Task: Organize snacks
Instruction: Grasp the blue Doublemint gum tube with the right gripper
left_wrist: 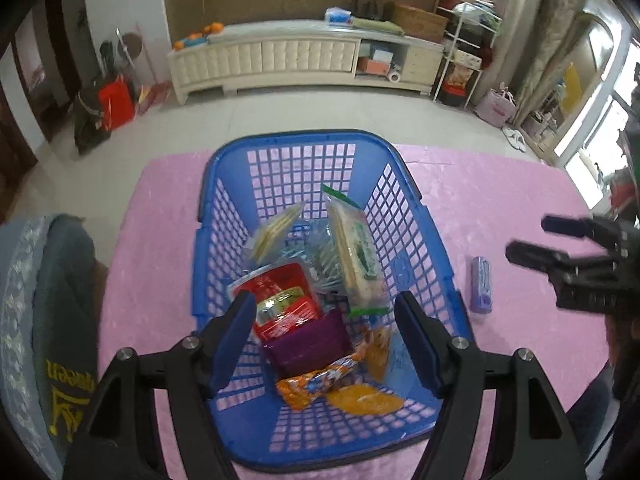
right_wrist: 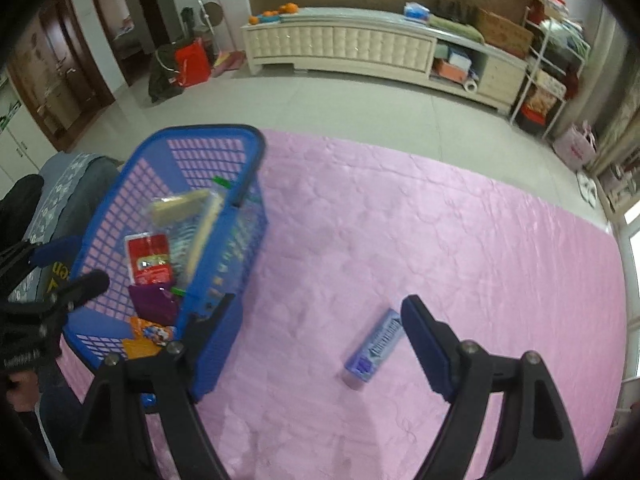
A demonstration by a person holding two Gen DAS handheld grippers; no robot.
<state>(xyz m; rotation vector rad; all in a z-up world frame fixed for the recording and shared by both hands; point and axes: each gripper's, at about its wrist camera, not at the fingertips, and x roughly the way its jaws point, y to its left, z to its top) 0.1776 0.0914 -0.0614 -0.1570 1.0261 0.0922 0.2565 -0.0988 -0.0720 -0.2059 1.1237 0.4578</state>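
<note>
My left gripper (left_wrist: 326, 336) hangs over the blue basket (left_wrist: 224, 160), fingers wide apart, holding nothing; the snacks are piled inside. The last one out, a purple pack (right_wrist: 374, 350), lies on the pink mat (right_wrist: 440, 220) right of the basket. My right gripper (right_wrist: 318, 330) hovers above it, spread wide and empty. Next, I'd say: descend, straddle the pack, close.

A blue lattice basket (left_wrist: 404, 268) stands upright on the pink cloth, holding a red packet (left_wrist: 280, 300), a purple pack (left_wrist: 308, 346), orange wrappers (left_wrist: 320, 384) and two clear packs of pale biscuits (left_wrist: 356, 256) (these lean on edge). One lilac pack (right_wrist: 374, 348) lies flat on the cloth, just beside the basket.
</note>
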